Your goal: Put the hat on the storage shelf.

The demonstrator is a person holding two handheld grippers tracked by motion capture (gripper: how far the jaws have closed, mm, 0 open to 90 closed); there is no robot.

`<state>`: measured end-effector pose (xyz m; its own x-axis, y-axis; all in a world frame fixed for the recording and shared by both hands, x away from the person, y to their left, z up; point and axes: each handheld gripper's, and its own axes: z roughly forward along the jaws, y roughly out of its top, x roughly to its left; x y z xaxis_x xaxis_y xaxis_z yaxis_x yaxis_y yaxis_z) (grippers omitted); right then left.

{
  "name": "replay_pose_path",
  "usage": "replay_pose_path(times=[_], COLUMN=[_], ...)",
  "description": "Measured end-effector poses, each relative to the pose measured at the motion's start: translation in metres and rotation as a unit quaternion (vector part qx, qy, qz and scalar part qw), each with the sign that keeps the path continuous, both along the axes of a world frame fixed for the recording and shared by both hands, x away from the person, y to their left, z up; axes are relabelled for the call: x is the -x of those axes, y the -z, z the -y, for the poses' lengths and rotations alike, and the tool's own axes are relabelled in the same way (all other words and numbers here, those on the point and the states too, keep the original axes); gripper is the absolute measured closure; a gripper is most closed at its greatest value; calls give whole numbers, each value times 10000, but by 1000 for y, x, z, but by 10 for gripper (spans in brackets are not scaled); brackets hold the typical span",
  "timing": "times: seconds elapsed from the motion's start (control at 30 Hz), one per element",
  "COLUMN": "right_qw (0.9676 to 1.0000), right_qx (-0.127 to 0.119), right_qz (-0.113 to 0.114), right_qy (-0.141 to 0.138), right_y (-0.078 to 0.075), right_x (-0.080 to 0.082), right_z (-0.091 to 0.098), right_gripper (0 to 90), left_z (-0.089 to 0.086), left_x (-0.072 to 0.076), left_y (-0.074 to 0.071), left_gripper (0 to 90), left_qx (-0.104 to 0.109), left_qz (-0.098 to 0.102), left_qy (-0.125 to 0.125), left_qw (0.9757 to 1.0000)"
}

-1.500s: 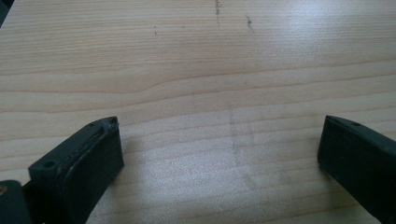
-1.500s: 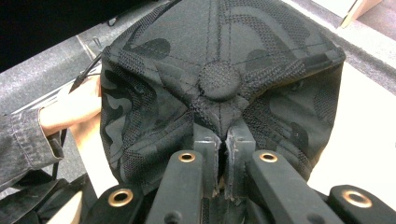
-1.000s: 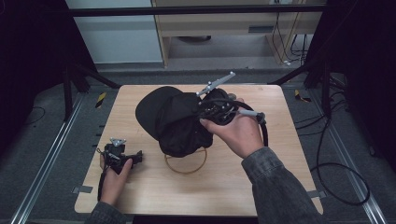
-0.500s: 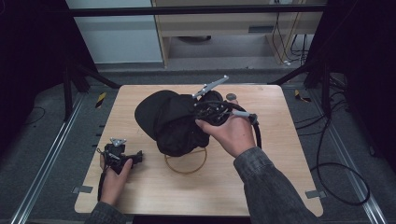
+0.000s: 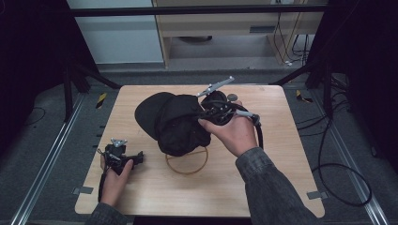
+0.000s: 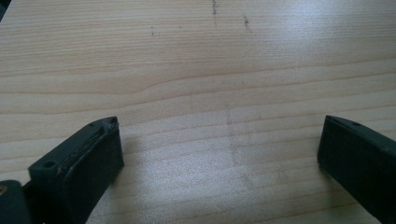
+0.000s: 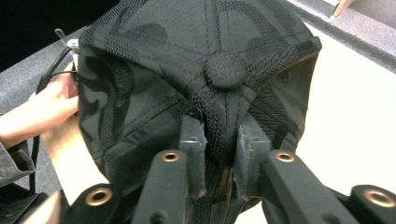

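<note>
A black cap [image 5: 173, 122] hangs over the middle of the wooden table [image 5: 272, 187], its brim pointing left. My right gripper [image 5: 212, 110] is shut on the cap's fabric near the crown. In the right gripper view both jaws pinch a fold just below the cap's top button [image 7: 225, 70], with the right gripper [image 7: 220, 125] closed tight on it. A thin wooden ring [image 5: 187, 162] lies on the table under the cap's lower edge. My left gripper [image 5: 135, 157] rests low at the table's left; its jaws stand wide apart over bare wood, the left gripper [image 6: 219, 135] open.
A hand [image 7: 46, 109] holding the left gripper shows beyond the cap in the right gripper view. Black frame legs [image 5: 70, 79] stand at the table's far corners. Cables [image 5: 338, 173] loop on the floor to the right. The table's front edge is close to both forearms.
The right gripper has carried the cap slightly left, staying shut on it. The left gripper has stayed put on the table.
</note>
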<state>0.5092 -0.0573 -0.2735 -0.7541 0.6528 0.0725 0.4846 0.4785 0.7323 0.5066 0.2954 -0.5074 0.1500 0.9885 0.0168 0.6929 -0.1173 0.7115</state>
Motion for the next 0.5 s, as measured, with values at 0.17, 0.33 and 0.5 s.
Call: replay_pose_path(times=[0.17,0.33,0.5], right_qw=[10000,10000,9999], right_qx=[-27,-38,-137], right_qz=[13,-35,-61], right_qy=[6,24,13], right_y=[0,1,1], right_x=[0,-2,-1], right_z=[-1,1,3], right_gripper=[702,688,677], left_z=[0,0,0], left_x=[0,0,0], left_y=[0,0,0], left_gripper=[0,0,0], left_qx=[-2,4,3], left_qz=[-1,9,8], left_qy=[2,-8,-8], left_qw=[10000,10000,10000])
